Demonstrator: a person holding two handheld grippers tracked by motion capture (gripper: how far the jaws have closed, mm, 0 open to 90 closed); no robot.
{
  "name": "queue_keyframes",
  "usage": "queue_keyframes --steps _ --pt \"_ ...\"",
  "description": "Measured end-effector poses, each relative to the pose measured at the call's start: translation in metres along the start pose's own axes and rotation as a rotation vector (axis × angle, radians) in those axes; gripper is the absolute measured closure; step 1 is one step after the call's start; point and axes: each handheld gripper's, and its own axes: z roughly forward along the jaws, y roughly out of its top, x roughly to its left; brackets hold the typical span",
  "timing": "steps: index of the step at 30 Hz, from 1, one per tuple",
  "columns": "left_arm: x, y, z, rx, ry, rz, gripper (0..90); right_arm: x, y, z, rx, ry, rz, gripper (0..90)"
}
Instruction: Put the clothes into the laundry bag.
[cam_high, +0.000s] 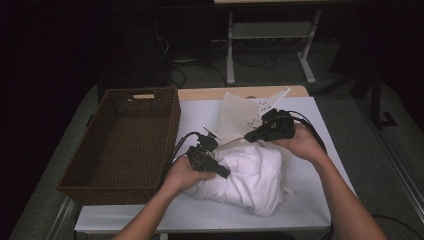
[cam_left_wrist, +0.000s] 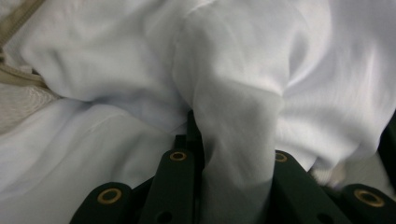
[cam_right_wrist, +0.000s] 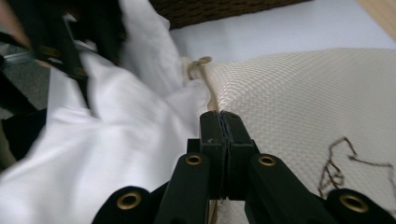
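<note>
White crumpled cotton cloth (cam_high: 250, 177) sits lower centre of the high view, heaped on the white-covered table (cam_high: 310, 200), just right of the dark brown wicker basket (cam_high: 125, 140) at centre left. Cream woven fabric bag (cam_high: 240, 117) with brown stitched marking lies above the cloth, upper centre, its edge running into the cloth heap.

Left gripper (cam_high: 222, 172), black, held in the left hand (cam_high: 182, 175), lies on the left side of the cloth, lower centre. Left gripper view: a bunched fold of the white cloth (cam_left_wrist: 238, 121) runs down between the two black jaws, pinched there; jaws clamped on cloth.

Right gripper (cam_high: 249, 136), held in the right hand (cam_high: 302, 142), centre right of the high view, tips pointing left at the bag's lower edge. Right gripper view: jaws pressed together at centre bottom, nipping the bag's tan corded hem (cam_right_wrist: 212, 100); cream bag (cam_right_wrist: 299, 107) fills the right side, white cloth (cam_right_wrist: 107, 140) the left, basket (cam_right_wrist: 215, 9) along the top edge.

Left gripper appears dark and blurred at upper left in that view.
</note>
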Motion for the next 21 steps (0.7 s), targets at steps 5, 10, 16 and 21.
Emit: queue_keyframes --steps 5,10,16,21 --pt "0.007 0.0 0.006 -0.102 -0.048 -0.053 81.5 0.007 0.001 0.004 0.025 0.011 -0.02 88.6" --pt "0.007 0.0 -0.001 -0.247 -0.069 -0.1 83.5 0.013 0.001 0.005 0.024 0.02 -0.038 88.6" --pt "0.012 0.008 0.025 -0.271 0.059 -0.096 83.6 0.018 0.002 0.01 0.037 0.032 -0.039 88.8" --pt "0.016 0.011 0.029 -0.319 0.083 -0.136 82.4 0.017 -0.005 0.011 0.028 0.035 -0.015 88.8"
